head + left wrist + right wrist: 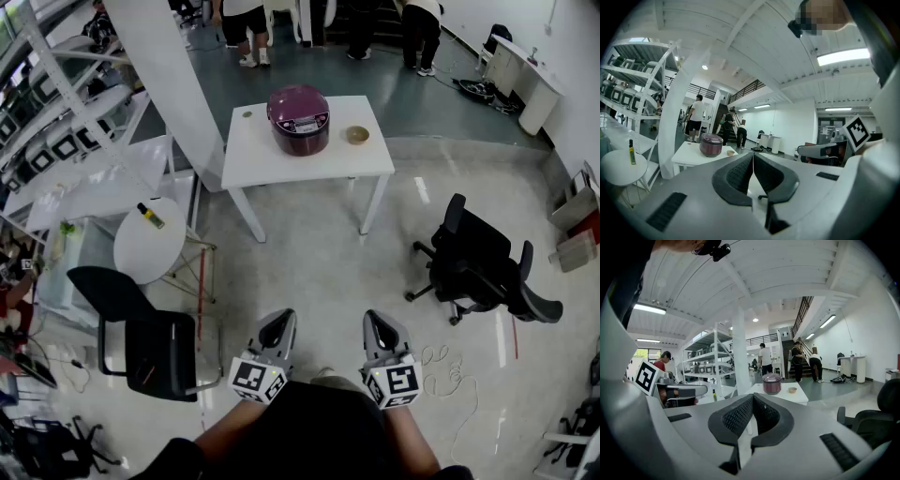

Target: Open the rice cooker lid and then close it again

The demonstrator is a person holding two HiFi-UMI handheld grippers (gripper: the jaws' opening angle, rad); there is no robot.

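Note:
A dark maroon rice cooker (pixel 298 119) with its lid down stands on a white table (pixel 281 161) far ahead of me. It also shows small in the left gripper view (pixel 711 144) and the right gripper view (pixel 771 383). My left gripper (pixel 277 330) and right gripper (pixel 378 330) are held close to my body, well short of the table. Both are shut with nothing between the jaws (pixel 753 155) (pixel 752 397).
A small tan bowl (pixel 357 134) sits on the table right of the cooker. A black office chair (pixel 478 267) stands to the right, a black chair (pixel 141 337) and a round white table (pixel 155 246) with a bottle (pixel 150 215) to the left. Shelving (pixel 56 112) lines the left; people stand beyond.

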